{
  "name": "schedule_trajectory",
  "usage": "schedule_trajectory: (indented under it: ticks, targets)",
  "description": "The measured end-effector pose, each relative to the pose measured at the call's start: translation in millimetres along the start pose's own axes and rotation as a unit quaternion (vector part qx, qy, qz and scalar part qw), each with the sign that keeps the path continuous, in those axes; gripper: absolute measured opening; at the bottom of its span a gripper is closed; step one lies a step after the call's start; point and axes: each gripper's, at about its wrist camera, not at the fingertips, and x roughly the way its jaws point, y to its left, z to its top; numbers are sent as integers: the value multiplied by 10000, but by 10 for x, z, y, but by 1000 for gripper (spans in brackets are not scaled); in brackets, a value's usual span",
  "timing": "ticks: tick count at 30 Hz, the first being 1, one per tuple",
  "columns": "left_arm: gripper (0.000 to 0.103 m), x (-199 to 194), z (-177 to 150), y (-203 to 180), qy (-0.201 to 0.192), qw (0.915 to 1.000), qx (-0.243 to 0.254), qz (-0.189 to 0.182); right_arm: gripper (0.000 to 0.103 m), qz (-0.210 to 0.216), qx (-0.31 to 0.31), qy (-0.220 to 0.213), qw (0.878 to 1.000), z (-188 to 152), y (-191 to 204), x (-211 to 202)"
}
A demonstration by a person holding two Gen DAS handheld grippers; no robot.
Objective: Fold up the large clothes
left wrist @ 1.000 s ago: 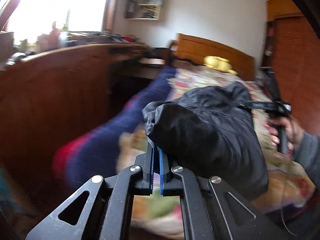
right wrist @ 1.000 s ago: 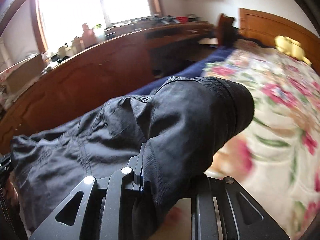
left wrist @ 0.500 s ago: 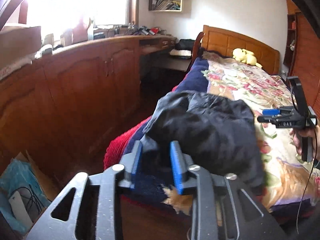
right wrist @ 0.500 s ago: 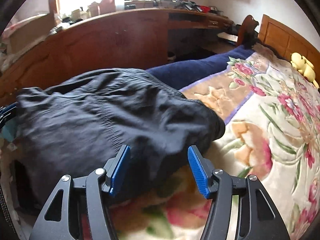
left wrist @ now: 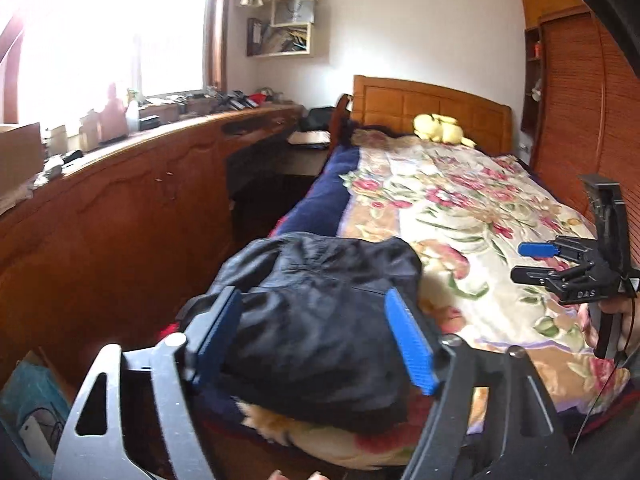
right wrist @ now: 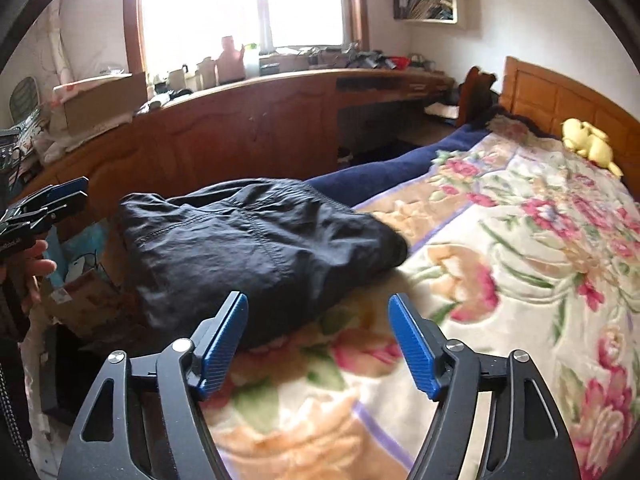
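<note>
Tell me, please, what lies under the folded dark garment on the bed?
The dark garment rests on the floral blanket, near the bed's corner. A navy cover runs along the bed's edge behind it. What lies directly beneath the garment is covered, so it cannot be seen.

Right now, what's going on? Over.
Left claw opening, right claw opening, both off cloth. Folded dark nylon garment lies at floral blanket's corner. Nothing in the way.

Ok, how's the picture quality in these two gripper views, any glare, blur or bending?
Left wrist view: the window is blown out white, the desk edge bows from the fisheye, and the dark garment is slightly soft. Right wrist view: the window glares too, the floral blanket smears near the bottom, corners are vignetted black.
</note>
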Motion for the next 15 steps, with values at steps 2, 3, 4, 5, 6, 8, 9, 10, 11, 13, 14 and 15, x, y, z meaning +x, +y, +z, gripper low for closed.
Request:
schedule_trajectory:
  ticks: [2,3,4,5,6,8,9,10,11,13,14,15]
  targets:
    - [78,54,17,-151,69,9999,74,-46,79,-71,31,-69,9999,-85,-80,-170]
    - [78,80,29,-252,96,9998,135,-73,80,-88,56,-105,9999,-133,-80,-277]
    - [78,89,34,-325,106,9998,167,-86,82,-101,98,-145,9998,-181,-118,-363]
    - [78,100,41,-393,111,9997,190,-110,82,-133,134,-174,9997,-233,-161,-440]
    - [78,114,48,-474,112,9996,205,-150,83,-189,155,-184,9995,-271,-191,-476]
    - [79,111,50,-633,69,9991,279,-298,84,-290,184,-220,9992,-372,-249,-615]
    - [79,121,53,-741,80,9988,341,-346,84,-326,202,-233,9990,-420,-274,-676]
    - [79,122,55,-816,84,9985,379,-381,85,-369,230,-245,9988,-465,-300,-747]
    - [79,130,52,-909,95,9981,422,-435,85,-414,271,-257,9984,-519,-332,-812]
    - [79,156,40,-1109,144,9972,493,-552,85,-526,366,-286,9975,-632,-392,-946]
    - [79,165,31,-1186,155,9968,518,-596,86,-576,405,-299,9971,-691,-412,-1021]
    - [79,181,15,-1307,167,9961,545,-667,86,-648,453,-312,9964,-747,-433,-1092]
